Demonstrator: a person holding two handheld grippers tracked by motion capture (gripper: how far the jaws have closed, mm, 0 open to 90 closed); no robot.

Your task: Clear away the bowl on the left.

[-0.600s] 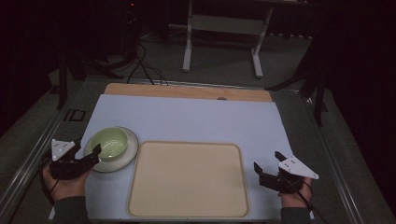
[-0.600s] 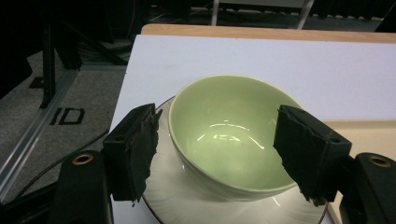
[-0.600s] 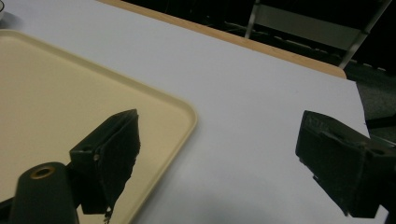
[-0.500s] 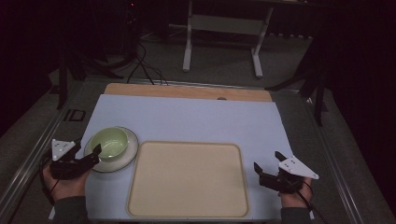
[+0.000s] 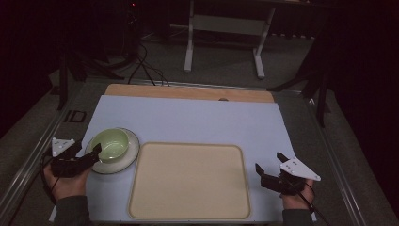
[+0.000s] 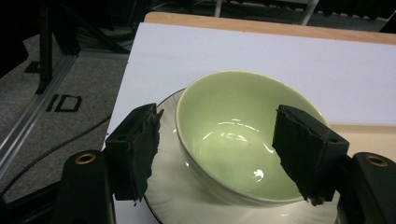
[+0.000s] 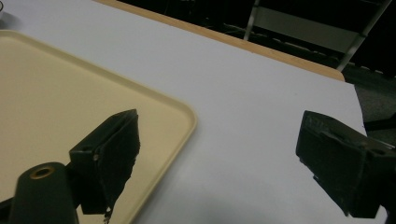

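**Ana:** Bowl [image 6: 243, 140] first — how does it look?

**Ben:** Pale green, glossy, round, with nothing inside but glints of light. It sits upright on a white saucer [image 6: 182, 196] with a thin dark rim. Seen along the left tongs [image 6: 217, 154], its near wall lies between the two black jaws, which stand spread wide to either side of it. The left jaw hangs over the saucer's rim; I cannot tell whether the right jaw touches the bowl's wall.

**Ana:** And from above?

**Ben:** The left tongs [image 5: 84, 157] sit at the near-left edge of the saucer [image 5: 129, 157], pointing across at the bowl [image 5: 110, 143].

**Ana:** The right tongs [image 7: 217, 158]?

**Ben:** Released too, jaws wide apart with nothing between them but bare white tabletop [image 7: 261, 107]. The beige tray's [image 7: 70, 107] rounded corner lies just by their left jaw.

**Ana:** Edges and room?

**Ben:** From above, the tray [image 5: 188, 181] lies between the two tongs, its left rim just beside the saucer. Ahead of both tongs the white sheet runs open to a wooden strip at the far edge. The right tongs [image 5: 275, 172] hover near the tabletop's [image 5: 197, 117] right edge.
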